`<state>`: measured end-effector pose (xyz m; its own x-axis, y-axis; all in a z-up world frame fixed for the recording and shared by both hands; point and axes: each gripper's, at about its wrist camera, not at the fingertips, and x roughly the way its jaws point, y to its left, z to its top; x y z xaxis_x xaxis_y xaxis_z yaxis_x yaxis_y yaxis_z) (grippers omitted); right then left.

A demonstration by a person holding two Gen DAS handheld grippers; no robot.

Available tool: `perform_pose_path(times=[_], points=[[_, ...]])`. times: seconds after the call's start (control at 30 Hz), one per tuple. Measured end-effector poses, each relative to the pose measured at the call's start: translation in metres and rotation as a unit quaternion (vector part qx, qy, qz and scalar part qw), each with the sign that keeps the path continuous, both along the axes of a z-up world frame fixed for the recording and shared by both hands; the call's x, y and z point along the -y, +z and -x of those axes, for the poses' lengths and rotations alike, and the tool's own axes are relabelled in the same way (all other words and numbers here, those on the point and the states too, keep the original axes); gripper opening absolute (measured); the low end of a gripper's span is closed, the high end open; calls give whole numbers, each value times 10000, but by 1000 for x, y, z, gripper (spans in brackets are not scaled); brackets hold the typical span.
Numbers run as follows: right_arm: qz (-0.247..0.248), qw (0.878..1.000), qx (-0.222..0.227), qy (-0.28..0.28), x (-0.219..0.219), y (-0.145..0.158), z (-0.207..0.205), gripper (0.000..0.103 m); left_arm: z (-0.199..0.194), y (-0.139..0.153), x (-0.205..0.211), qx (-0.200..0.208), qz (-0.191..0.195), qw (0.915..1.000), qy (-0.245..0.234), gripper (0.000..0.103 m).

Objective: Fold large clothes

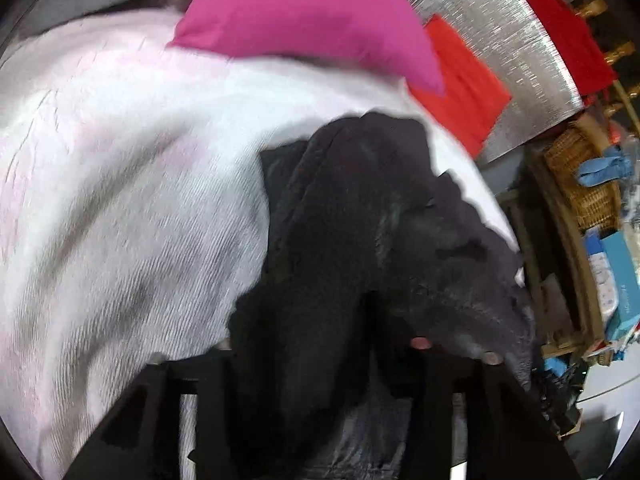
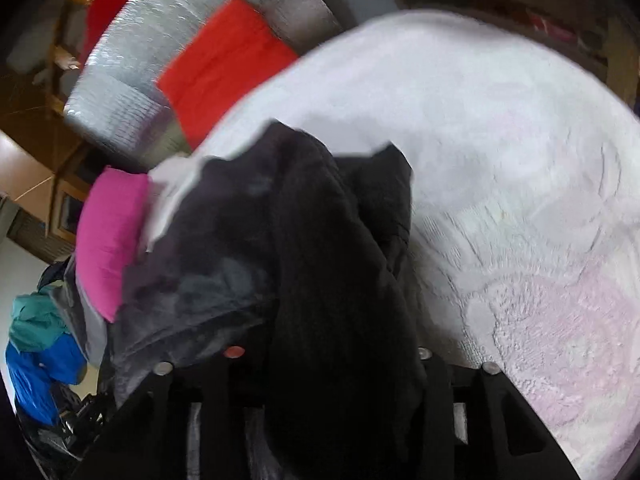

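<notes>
Draping from between both tools' fingers, the black garment (image 1: 360,240) hangs clamped over the white bedspread (image 1: 120,200).

Pink pillow (image 1: 304,16) on white bedspread (image 1: 120,184).

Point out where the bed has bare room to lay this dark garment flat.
Most free room is the white bedspread left of the dark garment, below the pink pillow; in the right wrist view it is the stretch right of the garment. It is crowded toward the pillow and the red cushion, and by the clothes pile off the edge.
</notes>
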<state>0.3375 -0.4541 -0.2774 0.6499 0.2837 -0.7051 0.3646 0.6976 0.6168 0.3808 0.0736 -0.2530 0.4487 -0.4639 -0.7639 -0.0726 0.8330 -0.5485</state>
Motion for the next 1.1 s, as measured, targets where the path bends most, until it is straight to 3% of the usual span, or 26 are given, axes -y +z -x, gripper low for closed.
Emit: perform_pose_path(times=[0.13, 0.2, 0.27, 0.33, 0.4, 0.5, 0.57, 0.6, 0.7, 0.73, 0.8, 0.93, 1.03, 1.1], points=[[-592, 9979, -129, -228, 15, 1, 15, 66, 10, 2, -9, -203, 141, 9997, 73, 64], [-506, 9978, -1, -423, 22, 11, 34, 66, 21, 9, -7, -122, -132, 9998, 122, 67], [-96, 9973, 228, -695, 21, 29, 53, 67, 35, 21, -4, 32, -561, 9983, 148, 69], [292, 9948, 609, -765, 9, 50, 72, 67, 50, 37, 5, 367, -1205, 9919, 190, 69], [629, 9895, 1144, -626, -5, 70, 92, 68, 65, 54, 19, 837, -1847, 9790, 211, 71], [1324, 9787, 1551, -236, -40, 88, 103, 66, 79, 67, 37, 1396, -2277, 9636, 75, 77], [1571, 9775, 1403, 103, -63, 84, 96, 57, 81, 64, 51, 1484, -2479, 9572, -176, 81], [1579, 9798, 1206, 225, -69, 79, 86, 50, 78, 57, 56, 1363, -2539, 9571, -292, 81], [1380, 9892, 4, 496, -72, 38, 54, 50, 57, 19, 61, 644, -2744, 9584, -445, 91], [1314, 9898, -134, 529, -71, 32, 51, 50, 54, 17, 59, 590, -2681, 9608, -377, 95], [1329, 9900, 93, 473, -71, 46, 57, 49, 51, 25, 52, 567, -2445, 9676, -274, 95], [1105, 9892, 801, 541, -80, 69, 68, 49, 57, 47, 53, 984, -2347, 9670, -146, 95], [1245, 9814, 1238, 777, -103, 86, 66, 49, 65, 60, 70, 1407, -2475, 9583, -258, 95], [1248, 9772, 1408, 983, -126, 91, 60, 49, 67, 63, 86, 1655, -2773, 9458, -349, 95]])
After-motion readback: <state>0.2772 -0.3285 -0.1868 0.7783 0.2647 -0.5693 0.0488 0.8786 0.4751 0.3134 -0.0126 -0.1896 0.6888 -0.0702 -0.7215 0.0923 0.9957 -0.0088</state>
